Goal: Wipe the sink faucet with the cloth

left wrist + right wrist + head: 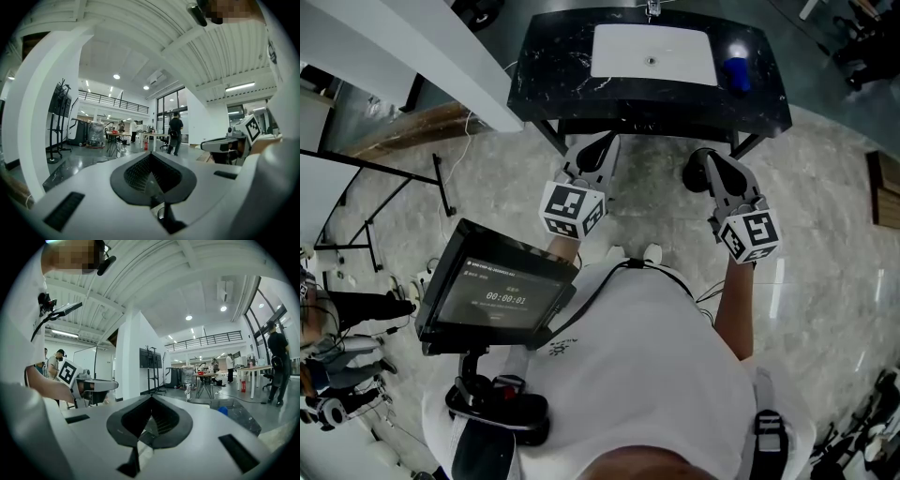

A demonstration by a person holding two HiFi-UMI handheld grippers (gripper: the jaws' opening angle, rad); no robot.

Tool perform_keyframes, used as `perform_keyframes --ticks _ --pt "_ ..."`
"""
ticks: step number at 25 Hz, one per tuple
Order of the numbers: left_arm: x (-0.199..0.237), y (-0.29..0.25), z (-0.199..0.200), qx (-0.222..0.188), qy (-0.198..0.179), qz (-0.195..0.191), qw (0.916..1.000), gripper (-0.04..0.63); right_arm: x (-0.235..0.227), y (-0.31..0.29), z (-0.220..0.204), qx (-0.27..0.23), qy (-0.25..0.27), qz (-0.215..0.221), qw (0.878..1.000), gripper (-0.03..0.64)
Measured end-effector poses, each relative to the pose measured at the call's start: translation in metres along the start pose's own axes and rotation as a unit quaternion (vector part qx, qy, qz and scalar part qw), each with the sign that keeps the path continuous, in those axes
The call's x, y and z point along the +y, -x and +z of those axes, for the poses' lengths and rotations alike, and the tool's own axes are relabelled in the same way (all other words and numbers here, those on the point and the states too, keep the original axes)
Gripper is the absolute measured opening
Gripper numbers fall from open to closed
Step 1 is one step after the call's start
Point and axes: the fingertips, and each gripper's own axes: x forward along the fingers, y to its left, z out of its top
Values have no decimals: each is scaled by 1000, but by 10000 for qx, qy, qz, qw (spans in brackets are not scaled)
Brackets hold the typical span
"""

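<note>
**Closed, empty, and short of the work**

Only the head view gives us the whole layout. Behind and to the left of the left gripper (598, 150), a monitor (497, 292) sits on a mount near our chest. Ahead of both grippers stands the black stone counter (553, 66). The white sink (623, 52) is set into it, roughly between the lines of the two grippers. The faucet (653, 9) stands at the sink's far rim and is cut off by the frame edge. The right gripper (705, 169) is held level with the left and apart from it. The blue cloth (736, 73) lies on the counter ahead of it and slightly to its right, just beside the sink.

The left gripper view shows its jaws pressed together with nothing between them, an open hall beyond, and the right gripper at its right side. The right gripper view shows its jaws also together and empty, with the left gripper at its left. Ahead to the right it catches a corner of the counter and a speck of the cloth.

The faucet is too small and too cropped for us to tell which way it points. The cloth is a bunched lump whose longer axis runs away from the right gripper.

The monitor's timer appears to read 00:00:01, and the smaller lines above it are illegible to us.
</note>
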Motion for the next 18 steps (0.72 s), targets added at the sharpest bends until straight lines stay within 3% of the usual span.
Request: perform_keyframes --ticks 18 --pt "0 -11 -4 85 39 -21 10000 2 -9 -1 -3 67 -84 -6 9999 5"
